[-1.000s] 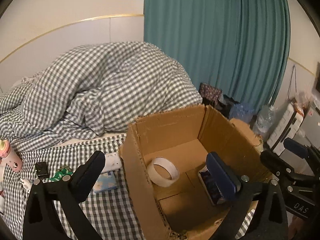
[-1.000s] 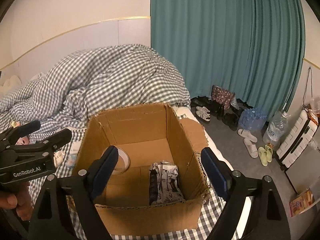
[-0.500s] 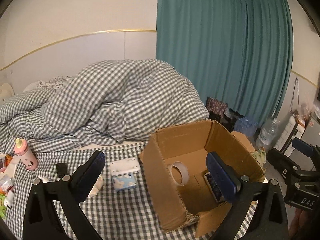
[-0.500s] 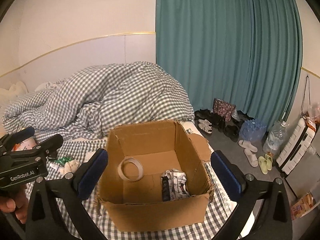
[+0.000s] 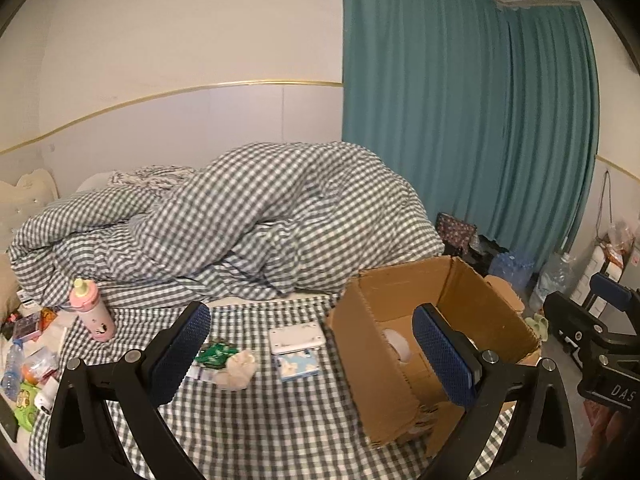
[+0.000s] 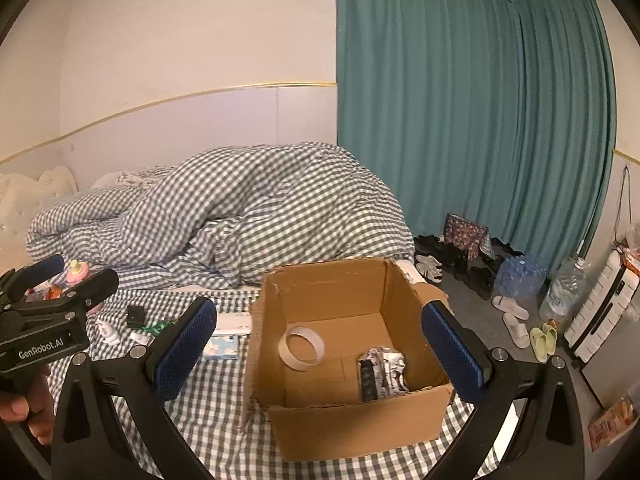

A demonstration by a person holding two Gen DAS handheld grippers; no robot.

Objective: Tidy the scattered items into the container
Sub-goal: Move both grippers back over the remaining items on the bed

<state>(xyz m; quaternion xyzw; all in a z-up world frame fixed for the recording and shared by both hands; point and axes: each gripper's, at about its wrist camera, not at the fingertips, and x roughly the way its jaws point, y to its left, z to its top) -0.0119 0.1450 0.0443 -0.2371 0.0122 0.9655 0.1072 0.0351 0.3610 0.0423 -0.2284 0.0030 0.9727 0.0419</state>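
Cardboard box [image 6: 352, 364] is sitting open-topped at the near edge of the bed [image 5: 260, 412], within reach of both my hands so things can be dropped straight in. Inside it, a roll of tape [image 6: 301, 347] is leaning against the left wall and a crumpled silver packet [image 6: 383, 372] is lying on the floor of the box. I am holding my right claw [image 6: 320, 354] above the box with its pads spread as wide as they go and nothing between them. My left claw [image 5: 312, 354] is also standing open and empty, pointing at the clutter on the checked sheet. A white flat case [image 5: 296, 337], a blue tissue pack [image 5: 298, 366], a green wrapper [image 5: 214, 354] and a pale crumpled cloth [image 5: 236, 370] are lying just left of the box. A pink bottle [image 5: 91, 312] is standing farther left, near a heap of small packets [image 5: 32, 364].

Compared with a second ago, both my claws are sitting farther back and higher: the box is looking smaller in both views, and more of the sheet is showing. My right claw's pads are standing wider apart now than then. The contents of the box are unchanged.
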